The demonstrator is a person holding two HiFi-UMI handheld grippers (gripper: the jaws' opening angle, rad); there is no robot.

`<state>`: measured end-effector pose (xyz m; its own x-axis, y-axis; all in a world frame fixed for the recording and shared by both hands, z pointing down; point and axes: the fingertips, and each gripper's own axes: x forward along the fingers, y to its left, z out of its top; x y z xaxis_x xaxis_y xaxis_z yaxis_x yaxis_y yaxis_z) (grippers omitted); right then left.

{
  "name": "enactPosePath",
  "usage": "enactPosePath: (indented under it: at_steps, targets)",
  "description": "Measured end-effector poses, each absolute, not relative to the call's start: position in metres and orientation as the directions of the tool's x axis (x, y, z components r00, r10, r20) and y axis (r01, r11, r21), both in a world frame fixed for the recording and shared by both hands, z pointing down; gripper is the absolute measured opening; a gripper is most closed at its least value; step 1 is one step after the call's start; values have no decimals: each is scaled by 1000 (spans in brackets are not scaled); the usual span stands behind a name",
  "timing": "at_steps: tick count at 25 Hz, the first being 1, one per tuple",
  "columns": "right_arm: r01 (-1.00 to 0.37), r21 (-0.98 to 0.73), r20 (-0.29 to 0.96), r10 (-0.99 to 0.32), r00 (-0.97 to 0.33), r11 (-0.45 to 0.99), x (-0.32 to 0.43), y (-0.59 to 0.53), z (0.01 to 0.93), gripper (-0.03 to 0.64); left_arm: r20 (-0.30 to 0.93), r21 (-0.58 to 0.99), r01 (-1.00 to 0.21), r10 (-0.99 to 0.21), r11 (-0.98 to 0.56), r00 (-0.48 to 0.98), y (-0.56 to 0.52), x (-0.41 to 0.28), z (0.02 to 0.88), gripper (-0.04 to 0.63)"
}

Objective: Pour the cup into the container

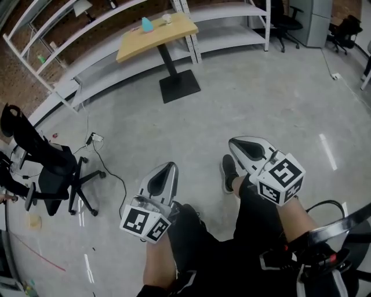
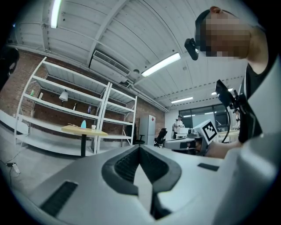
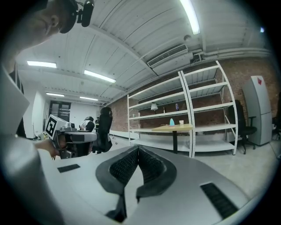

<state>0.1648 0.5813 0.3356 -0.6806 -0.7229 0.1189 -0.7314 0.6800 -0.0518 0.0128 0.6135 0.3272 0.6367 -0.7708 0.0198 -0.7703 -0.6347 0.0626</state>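
Observation:
Far across the room stands a yellow-topped table (image 1: 177,30) on a black pedestal. On it are a small white cup (image 1: 167,18) and a light blue container (image 1: 147,24). The right gripper view shows the same cup (image 3: 181,123) and blue container (image 3: 171,122) in the distance. My left gripper (image 1: 171,166) and right gripper (image 1: 233,141) are held low in front of the person's legs, pointing toward the table. Both are shut with nothing between their pads, as the left gripper (image 2: 139,147) and the right gripper (image 3: 138,148) show in their own views.
White metal shelving (image 1: 87,58) runs along the brick wall behind the table. A black office chair (image 1: 55,171) stands at the left, with cables (image 1: 110,168) on the concrete floor beside it. More black chairs (image 1: 287,23) stand at the far right. A person (image 2: 178,125) stands far off.

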Motion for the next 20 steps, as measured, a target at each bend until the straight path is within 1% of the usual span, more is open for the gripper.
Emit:
enactPosePath:
  at_steps: [4, 11, 15, 20]
  targets:
    - [-724, -66, 114, -716, -689, 687, 156, 542, 344, 0, 51, 49, -770, -768, -636, 638, 578, 10, 334, 0]
    - [-704, -73, 47, -703, -710, 706, 155, 489, 326, 0, 65, 5, -789, -787, -614, 613, 527, 4, 321, -2]
    - [-700, -48, 56, -698, -714, 712, 149, 445, 324, 0, 40, 5, -791, -791, -611, 611, 488, 0, 322, -2]
    - [-699, -43, 62, -696, -715, 714, 133, 387, 325, 0, 44, 42, -784, -783, -619, 620, 427, -9, 330, -1]
